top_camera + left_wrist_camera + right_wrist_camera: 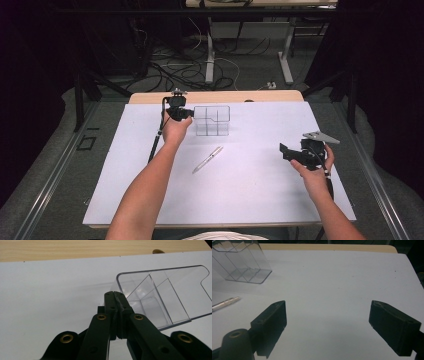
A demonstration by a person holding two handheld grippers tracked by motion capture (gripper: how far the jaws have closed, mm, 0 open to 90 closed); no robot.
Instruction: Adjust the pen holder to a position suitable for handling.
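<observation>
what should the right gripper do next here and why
Probably move the right gripper left toward the pen and lower over it. Its jaws stand wide open above bare table, the pen lies loose, and the left gripper is shut on the clear organizer wall, seemingly steadying it.

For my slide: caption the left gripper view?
Left gripper shut on clear organizer's wall, white table.

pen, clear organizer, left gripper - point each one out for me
pen (pixel 208 159), high view, middle of its barrel
clear organizer (pixel 212 120), high view, its front wall
left gripper (pixel 115 293), left gripper view, tips of its jaws, shut on the organizer's wall
</observation>
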